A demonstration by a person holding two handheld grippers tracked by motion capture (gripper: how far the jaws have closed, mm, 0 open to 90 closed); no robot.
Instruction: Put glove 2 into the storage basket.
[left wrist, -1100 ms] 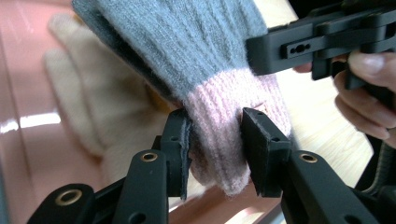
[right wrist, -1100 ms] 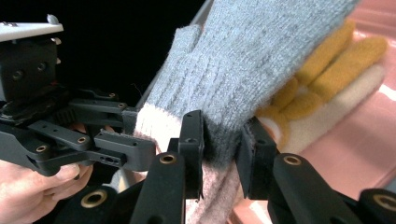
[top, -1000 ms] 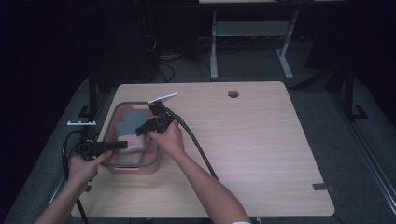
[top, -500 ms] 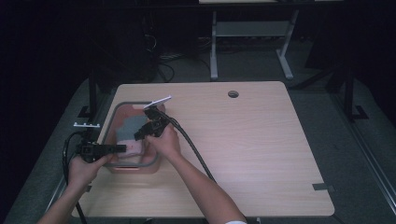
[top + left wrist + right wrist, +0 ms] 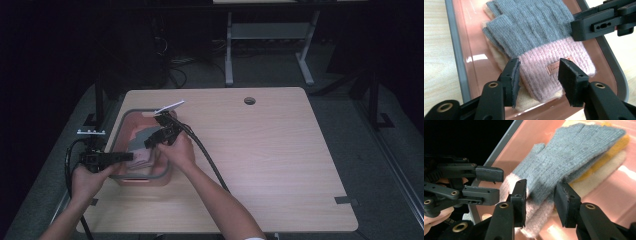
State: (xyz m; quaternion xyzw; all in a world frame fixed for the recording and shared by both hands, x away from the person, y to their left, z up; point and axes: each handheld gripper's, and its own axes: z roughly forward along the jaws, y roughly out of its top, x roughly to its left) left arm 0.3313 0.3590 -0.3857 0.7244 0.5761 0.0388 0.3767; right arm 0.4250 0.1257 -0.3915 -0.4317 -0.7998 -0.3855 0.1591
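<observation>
I have both tools over the pink tray (image 5: 121, 131) at the table's 9 o'clock side, where the grey-and-pink glove (image 5: 541, 47) lies atop a cream one (image 5: 499, 58). My left gripper (image 5: 539, 72) gapes around its pink cuff and my right gripper (image 5: 540, 195) is spread astride its grey body, neither pinching yet, probably to lift it from two ends.

The setting was a dimly lit lab or test room. A plain wood-topped desk (image 5: 280, 150) with a cable grommet hole (image 5: 249, 101) stood on grey carpet (image 5: 390, 165). Behind it were the metal legs of a second desk (image 5: 270, 45) and loose cables (image 5: 172, 70) on the floor.
</observation>
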